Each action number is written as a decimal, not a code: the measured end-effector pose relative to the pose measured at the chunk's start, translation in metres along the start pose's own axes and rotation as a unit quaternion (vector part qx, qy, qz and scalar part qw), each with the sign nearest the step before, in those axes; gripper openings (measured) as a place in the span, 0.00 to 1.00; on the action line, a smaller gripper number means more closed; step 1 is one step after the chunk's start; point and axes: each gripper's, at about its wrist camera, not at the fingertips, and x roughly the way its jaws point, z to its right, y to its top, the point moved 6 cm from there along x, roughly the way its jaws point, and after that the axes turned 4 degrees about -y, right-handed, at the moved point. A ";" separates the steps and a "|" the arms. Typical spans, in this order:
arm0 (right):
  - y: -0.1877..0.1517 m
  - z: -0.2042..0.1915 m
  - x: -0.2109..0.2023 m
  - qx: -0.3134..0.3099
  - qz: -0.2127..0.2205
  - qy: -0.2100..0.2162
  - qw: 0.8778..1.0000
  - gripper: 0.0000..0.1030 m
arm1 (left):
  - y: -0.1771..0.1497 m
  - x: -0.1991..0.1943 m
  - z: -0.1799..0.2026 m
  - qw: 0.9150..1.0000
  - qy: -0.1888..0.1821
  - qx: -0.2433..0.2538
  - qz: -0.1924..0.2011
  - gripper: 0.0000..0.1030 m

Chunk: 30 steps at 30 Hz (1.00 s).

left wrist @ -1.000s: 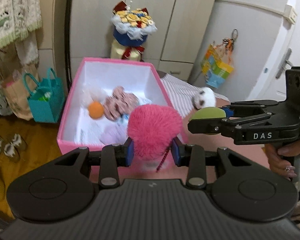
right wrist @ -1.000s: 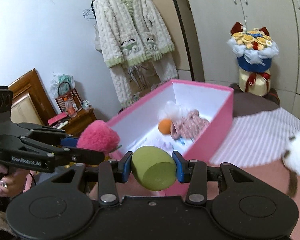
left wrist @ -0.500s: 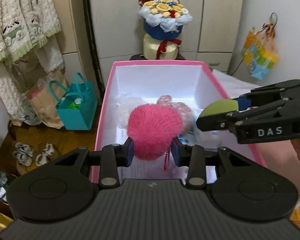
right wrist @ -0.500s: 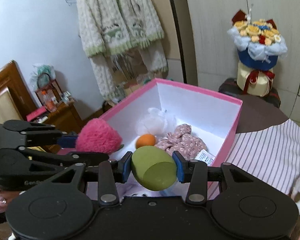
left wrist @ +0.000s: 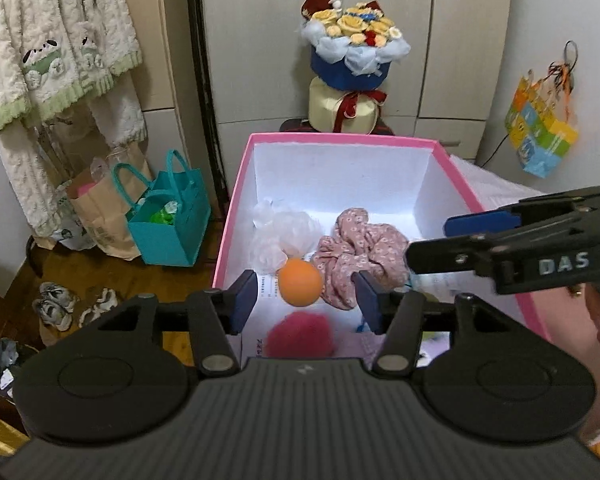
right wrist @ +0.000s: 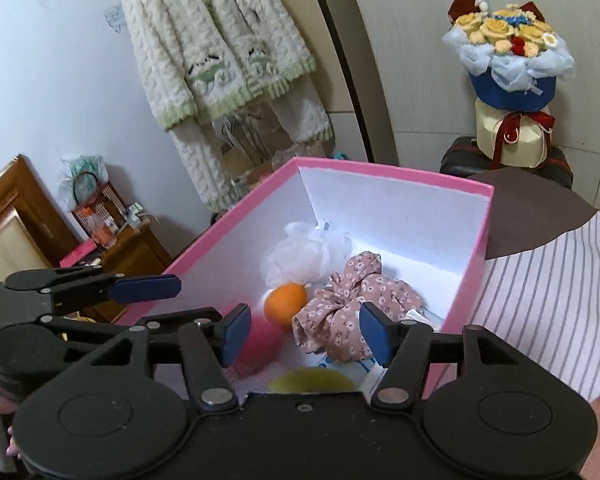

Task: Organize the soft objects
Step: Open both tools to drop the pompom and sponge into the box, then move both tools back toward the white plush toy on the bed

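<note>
Over the near end of the pink box (left wrist: 236, 216), at the centre of both views, the left gripper (left wrist: 306, 300) and right gripper (right wrist: 304, 332) hang with jaws opening and nothing between their pads. The pink pompom (left wrist: 300, 336) sits blurred just below the left one. The green egg-shaped sponge (right wrist: 312, 382) shows at the lower centre of the right view. Farther in lie an orange ball (left wrist: 300, 282), a floral scrunchie (left wrist: 360, 252) and a white mesh puff (left wrist: 284, 232).
</note>
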 end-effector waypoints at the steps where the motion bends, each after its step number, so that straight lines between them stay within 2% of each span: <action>1: -0.001 -0.001 -0.006 -0.004 0.005 -0.001 1.000 0.63 | 0.000 -0.004 0.000 1.000 -0.002 0.000 0.001 0.52; 12: -0.029 -0.013 -0.082 -0.080 0.020 -0.042 0.996 0.64 | -0.006 -0.065 0.007 0.999 -0.045 0.008 0.017 0.59; 15: -0.038 -0.013 -0.103 -0.092 0.024 -0.051 0.994 0.65 | -0.010 -0.086 0.019 0.998 -0.063 0.021 0.020 0.60; 23: -0.065 -0.015 -0.158 -0.122 0.032 -0.085 0.988 0.68 | -0.021 -0.132 0.056 0.993 -0.065 0.084 0.043 0.63; 27: -0.081 -0.014 -0.183 -0.134 0.035 -0.097 0.986 0.72 | -0.029 -0.146 0.079 0.990 -0.093 0.102 0.035 0.65; 30: -0.094 -0.013 -0.197 -0.147 0.033 -0.105 0.983 0.75 | -0.033 -0.152 0.096 0.988 -0.096 0.117 0.034 0.66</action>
